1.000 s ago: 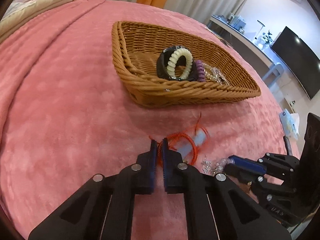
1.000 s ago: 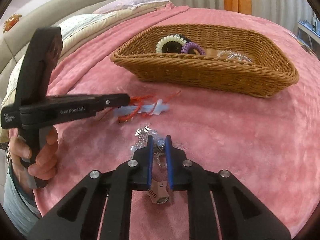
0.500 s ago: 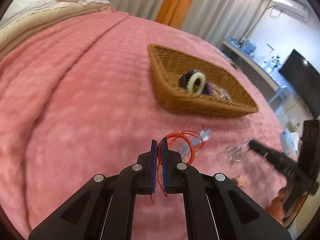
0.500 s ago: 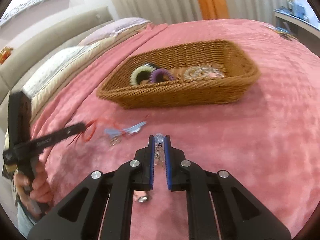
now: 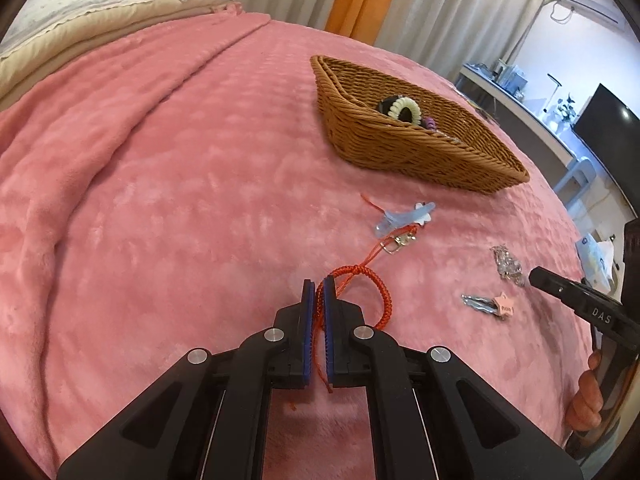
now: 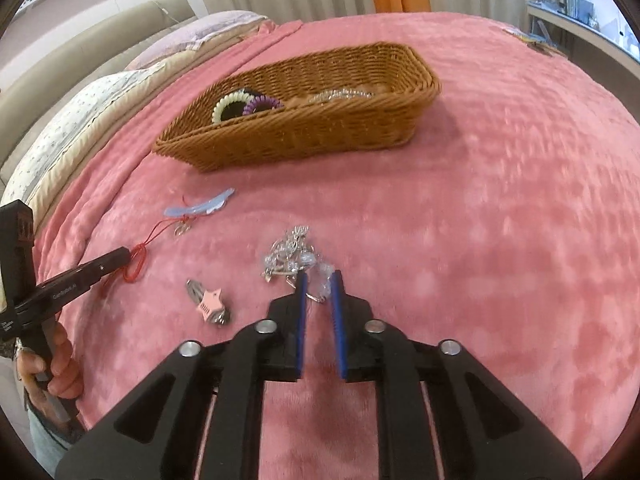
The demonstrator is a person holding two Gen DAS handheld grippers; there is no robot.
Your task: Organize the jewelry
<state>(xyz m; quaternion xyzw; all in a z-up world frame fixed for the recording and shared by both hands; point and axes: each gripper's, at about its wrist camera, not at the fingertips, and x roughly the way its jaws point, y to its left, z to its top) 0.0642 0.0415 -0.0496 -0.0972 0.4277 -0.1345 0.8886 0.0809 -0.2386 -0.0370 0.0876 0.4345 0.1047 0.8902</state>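
Observation:
My left gripper (image 5: 319,280) is shut on a red cord bracelet (image 5: 362,280) whose loop hangs to the right of the pads; it also shows in the right wrist view (image 6: 136,266). My right gripper (image 6: 319,278) stands slightly open around the near end of a silver chain pile (image 6: 288,254), which also shows in the left wrist view (image 5: 506,264). A wicker basket (image 5: 420,156) (image 6: 320,128) holds coiled hair ties (image 6: 240,104) and a silver piece. A blue hair clip (image 5: 404,216) and a pink star clip (image 6: 210,302) lie on the blanket.
Everything lies on a pink plush blanket (image 5: 160,200) over a bed. Pillows (image 6: 72,132) are at the far left. A desk and a dark screen (image 5: 604,120) stand beyond the bed's right side. A small gold charm (image 5: 400,240) lies by the blue clip.
The left gripper has pulled back from the basket with the red bracelet, off the blue clip. The right gripper, shut on the silver chain earlier, now stands slightly open with the chain on the blanket.

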